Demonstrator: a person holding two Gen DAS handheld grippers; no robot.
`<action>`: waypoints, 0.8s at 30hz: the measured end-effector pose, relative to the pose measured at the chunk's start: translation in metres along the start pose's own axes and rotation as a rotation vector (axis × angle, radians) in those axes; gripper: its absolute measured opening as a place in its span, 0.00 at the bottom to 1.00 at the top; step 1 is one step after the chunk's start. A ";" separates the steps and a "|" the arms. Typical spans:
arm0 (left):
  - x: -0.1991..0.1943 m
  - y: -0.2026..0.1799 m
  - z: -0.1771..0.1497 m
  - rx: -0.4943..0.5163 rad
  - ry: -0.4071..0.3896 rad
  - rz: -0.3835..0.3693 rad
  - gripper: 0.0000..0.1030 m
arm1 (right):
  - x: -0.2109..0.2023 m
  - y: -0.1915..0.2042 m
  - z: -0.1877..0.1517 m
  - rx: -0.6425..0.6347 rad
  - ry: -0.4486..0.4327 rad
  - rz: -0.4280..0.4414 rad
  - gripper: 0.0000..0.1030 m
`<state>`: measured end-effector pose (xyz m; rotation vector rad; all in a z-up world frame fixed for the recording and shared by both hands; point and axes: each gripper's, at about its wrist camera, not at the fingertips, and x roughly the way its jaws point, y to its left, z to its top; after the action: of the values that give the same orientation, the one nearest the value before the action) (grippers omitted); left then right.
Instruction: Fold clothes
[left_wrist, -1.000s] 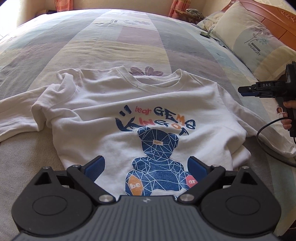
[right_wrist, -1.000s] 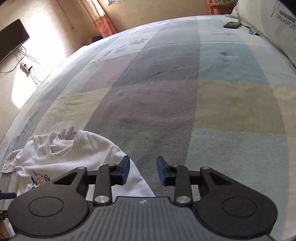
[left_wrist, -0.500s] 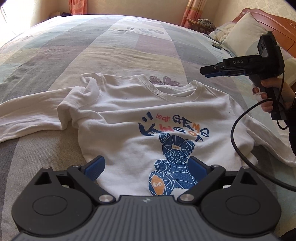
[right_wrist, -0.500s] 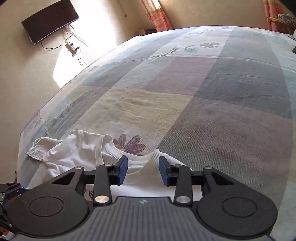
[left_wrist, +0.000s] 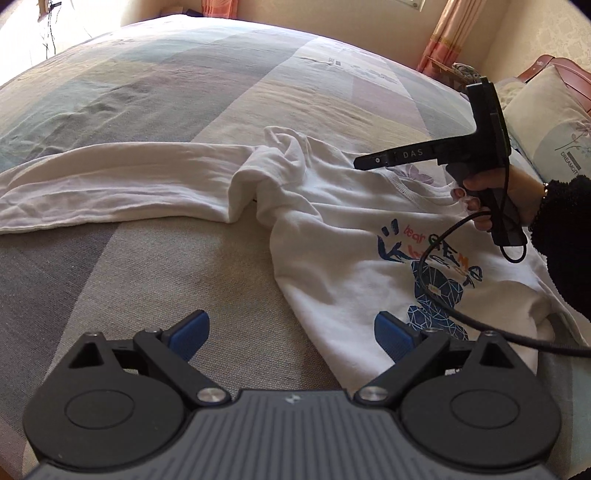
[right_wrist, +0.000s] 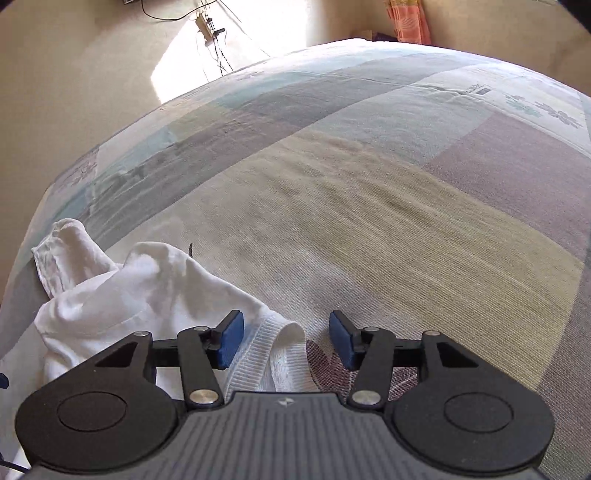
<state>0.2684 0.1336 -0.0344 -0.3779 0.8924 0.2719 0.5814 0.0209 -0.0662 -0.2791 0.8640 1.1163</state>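
Your left gripper (left_wrist: 291, 334) is spread wide over the hem side of the white T-shirt (left_wrist: 332, 236), which lies face up on the bed (left_wrist: 147, 92). Only this view shows the bear print (left_wrist: 439, 291) and one long sleeve (left_wrist: 110, 184) stretched left. Your right gripper (right_wrist: 286, 341), jaws apart, straddles the ribbed collar (right_wrist: 273, 339); from there the shirt's body is cut off.

A wide bed with a pastel patchwork woven cover (left_wrist: 155, 266) carries a rumpled white long-sleeved printed sweatshirt (left_wrist: 332, 236), front up.
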 end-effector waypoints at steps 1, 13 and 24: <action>0.003 0.002 0.001 -0.001 0.002 -0.003 0.93 | -0.001 0.008 -0.004 -0.047 0.002 -0.022 0.56; 0.011 0.018 0.010 -0.034 -0.025 -0.031 0.93 | 0.005 0.020 0.036 -0.145 0.028 -0.181 0.14; 0.017 0.023 0.019 -0.029 -0.035 -0.045 0.93 | -0.076 -0.027 0.028 0.021 -0.036 -0.215 0.37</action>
<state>0.2829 0.1634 -0.0416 -0.4185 0.8456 0.2494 0.6058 -0.0251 0.0013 -0.3258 0.7937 0.9089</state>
